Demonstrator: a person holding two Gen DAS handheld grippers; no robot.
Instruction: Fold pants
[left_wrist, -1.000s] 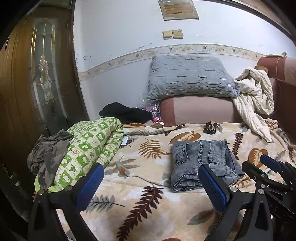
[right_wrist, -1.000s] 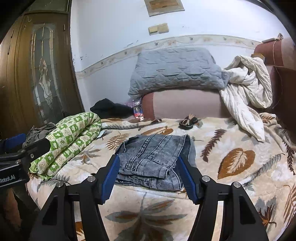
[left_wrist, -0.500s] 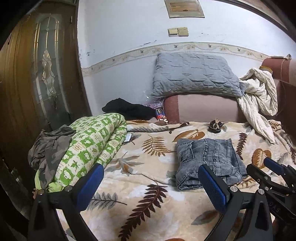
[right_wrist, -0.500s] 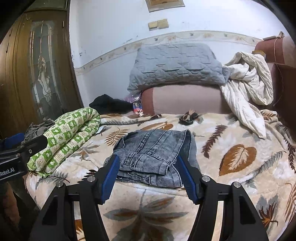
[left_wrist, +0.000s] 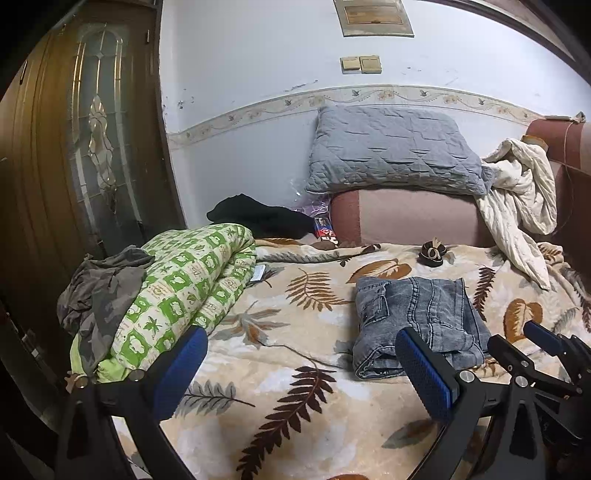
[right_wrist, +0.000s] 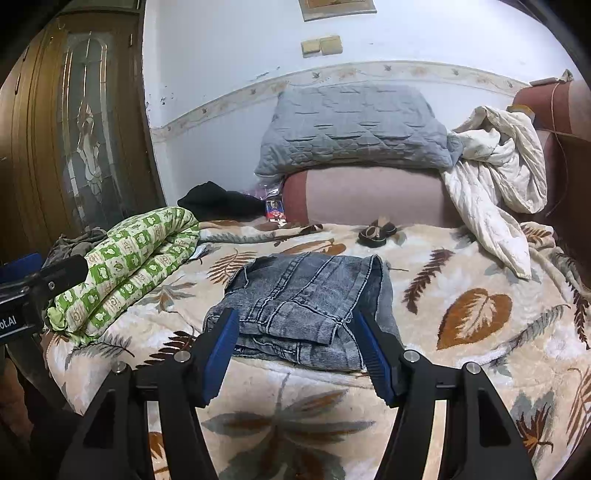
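Observation:
Grey-blue denim pants (left_wrist: 417, 321) lie folded into a compact stack on the leaf-patterned blanket (left_wrist: 295, 369); they also show in the right wrist view (right_wrist: 306, 306). My left gripper (left_wrist: 299, 369) is open and empty, hovering over the blanket to the left of the pants. My right gripper (right_wrist: 299, 343) is open and empty, just in front of the pants' near edge, not touching them. The right gripper also shows at the lower right of the left wrist view (left_wrist: 532, 343).
A rolled green patterned quilt (left_wrist: 177, 295) with a camouflage garment (left_wrist: 99, 291) lies at the left edge. A grey pillow (left_wrist: 391, 151), pink headboard cushion (left_wrist: 410, 218), white crumpled cloth (left_wrist: 517, 199), black garment (left_wrist: 258, 218) and a small dark hair tie (left_wrist: 432, 254) lie beyond. A wooden door (left_wrist: 74, 147) stands left.
Both grippers have drawn back slightly from the folded pants and stay open. The pants have not moved.

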